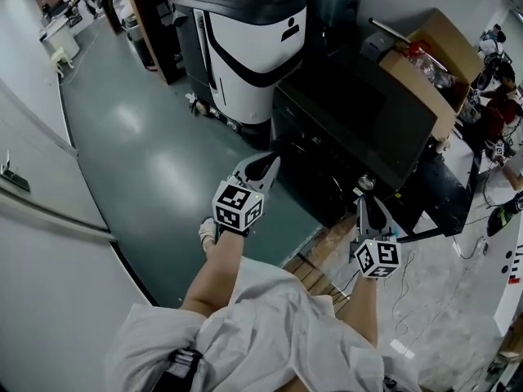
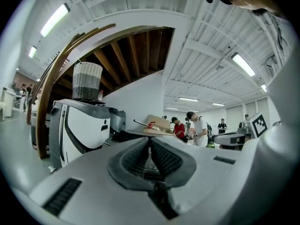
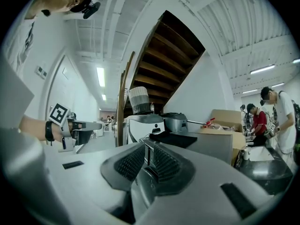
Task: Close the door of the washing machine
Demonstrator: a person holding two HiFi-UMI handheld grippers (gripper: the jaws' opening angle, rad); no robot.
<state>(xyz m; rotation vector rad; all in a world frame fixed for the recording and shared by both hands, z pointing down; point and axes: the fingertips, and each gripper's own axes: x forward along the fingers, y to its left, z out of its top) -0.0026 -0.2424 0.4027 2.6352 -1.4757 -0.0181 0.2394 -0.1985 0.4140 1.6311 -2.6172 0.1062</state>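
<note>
Left gripper (image 1: pixel 268 163) closed tight and empty, right gripper (image 1: pixel 364 199) with jaws slightly parted, holding nothing, one washing machine (image 1: pixel 359 121) ahead, one cluttered cardboard box (image 1: pixel 448 41) beyond

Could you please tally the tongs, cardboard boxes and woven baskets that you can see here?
Tongs: 2, left tongs and right tongs
Cardboard box: 1
Woven basket: 1
Total: 4

Black washing machine (image 1: pixel 359 125) — grey-green floor (image 1: pixel 147 162)
</note>
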